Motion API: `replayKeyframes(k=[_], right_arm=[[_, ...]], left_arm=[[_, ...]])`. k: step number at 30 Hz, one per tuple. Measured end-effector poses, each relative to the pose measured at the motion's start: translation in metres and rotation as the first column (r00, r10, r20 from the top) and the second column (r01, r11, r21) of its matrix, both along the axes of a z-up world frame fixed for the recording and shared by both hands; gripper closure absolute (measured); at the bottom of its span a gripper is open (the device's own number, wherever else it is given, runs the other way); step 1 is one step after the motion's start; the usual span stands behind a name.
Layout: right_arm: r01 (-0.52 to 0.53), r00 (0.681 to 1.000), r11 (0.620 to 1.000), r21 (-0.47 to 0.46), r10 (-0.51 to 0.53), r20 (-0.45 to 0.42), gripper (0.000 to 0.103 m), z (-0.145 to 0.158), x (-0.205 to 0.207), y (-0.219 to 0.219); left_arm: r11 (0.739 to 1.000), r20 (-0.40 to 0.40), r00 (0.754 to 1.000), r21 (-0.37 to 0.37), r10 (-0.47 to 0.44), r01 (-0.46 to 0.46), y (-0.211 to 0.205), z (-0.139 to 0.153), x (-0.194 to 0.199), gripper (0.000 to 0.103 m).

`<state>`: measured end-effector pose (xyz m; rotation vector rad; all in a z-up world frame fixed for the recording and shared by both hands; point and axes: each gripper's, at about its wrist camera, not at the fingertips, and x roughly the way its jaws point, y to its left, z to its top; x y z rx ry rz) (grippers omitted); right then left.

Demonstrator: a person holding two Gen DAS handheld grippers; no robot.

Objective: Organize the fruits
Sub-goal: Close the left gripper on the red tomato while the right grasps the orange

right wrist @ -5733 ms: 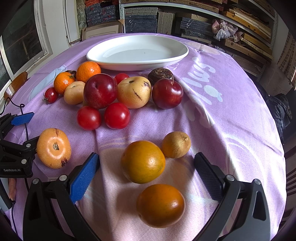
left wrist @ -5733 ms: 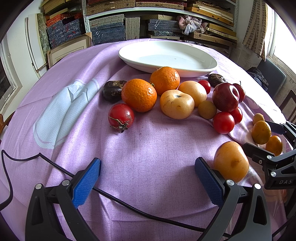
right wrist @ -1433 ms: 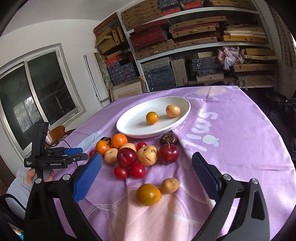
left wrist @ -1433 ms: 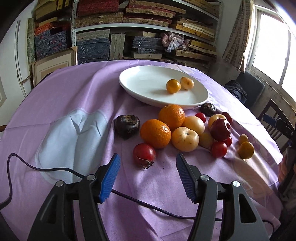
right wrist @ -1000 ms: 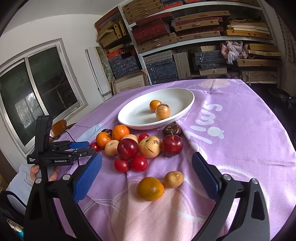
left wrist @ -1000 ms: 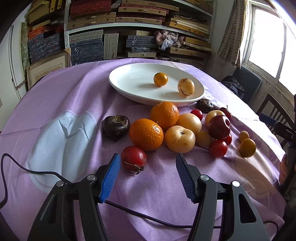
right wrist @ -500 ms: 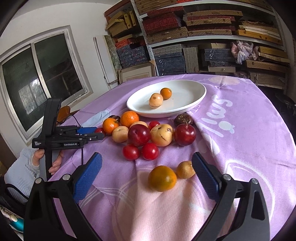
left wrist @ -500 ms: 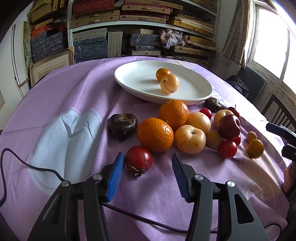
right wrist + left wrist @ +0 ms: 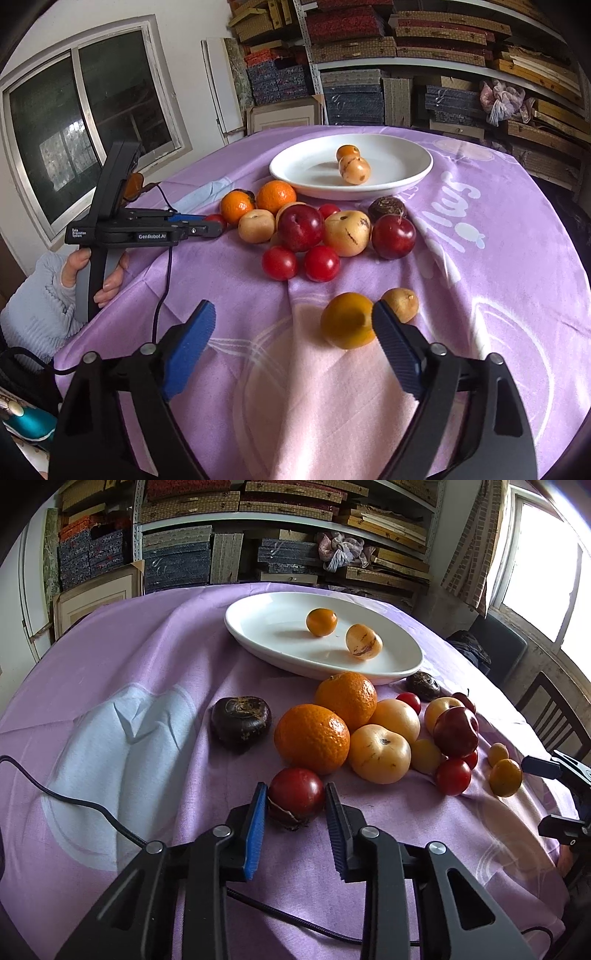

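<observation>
Left wrist view: my left gripper [image 9: 295, 808] has just been closing and now clamps the dark red tomato [image 9: 296, 794] on the cloth, short of the white plate [image 9: 258, 642] ahead.

It looks small, light, smooth and soft-skinned, so I judge a gentle squeeze across its widest middle, clear of the dry calyx underneath, is safest. My right gripper [image 9: 293, 325] has been narrowing, its jaws still apart and holding nothing; the orange-yellow fruit [image 9: 345, 325] sits just inside its right pad.
</observation>
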<state>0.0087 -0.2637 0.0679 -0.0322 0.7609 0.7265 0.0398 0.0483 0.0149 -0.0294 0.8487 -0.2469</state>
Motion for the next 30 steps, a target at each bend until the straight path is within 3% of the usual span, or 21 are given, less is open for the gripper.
replayKeyframes(k=[8, 11, 13, 14, 25, 30], right_arm=[[0.044, 0.998, 0.998, -0.05, -0.046, -0.045, 0.033, -0.009, 0.019, 0.002], [0.044, 0.996, 0.997, -0.07, -0.05, -0.078, 0.045, -0.014, 0.029, 0.006], [0.031, 0.993, 0.997, -0.069, -0.039, -0.114, 0.062, -0.019, 0.038, 0.007], [0.024, 0.991, 0.997, -0.067, -0.033, -0.129, 0.065, -0.021, 0.041, 0.008], [0.021, 0.989, 0.999, -0.049, -0.027, -0.142, 0.065, -0.021, 0.039, 0.007], [0.051, 0.993, 0.999, 0.011, -0.05, -0.104, 0.065, 0.009, 0.046, -0.008]], left_arm=[[1.0, 0.0, 1.0, -0.001, -0.008, 0.008, -0.002, 0.001, -0.001, 0.072], [1.0, 0.002, 1.0, 0.002, -0.017, 0.017, -0.004, 0.001, -0.002, 0.072], [1.0, 0.005, 1.0, 0.004, -0.018, 0.018, -0.004, 0.001, -0.003, 0.072], [1.0, 0.007, 1.0, 0.004, -0.019, 0.019, -0.004, 0.001, -0.003, 0.072], [1.0, 0.044, 0.999, -0.004, -0.014, 0.014, -0.002, 0.01, -0.013, 0.073], [0.999, 0.083, 0.996, -0.034, 0.007, -0.004, 0.004, 0.04, -0.008, 0.073]])
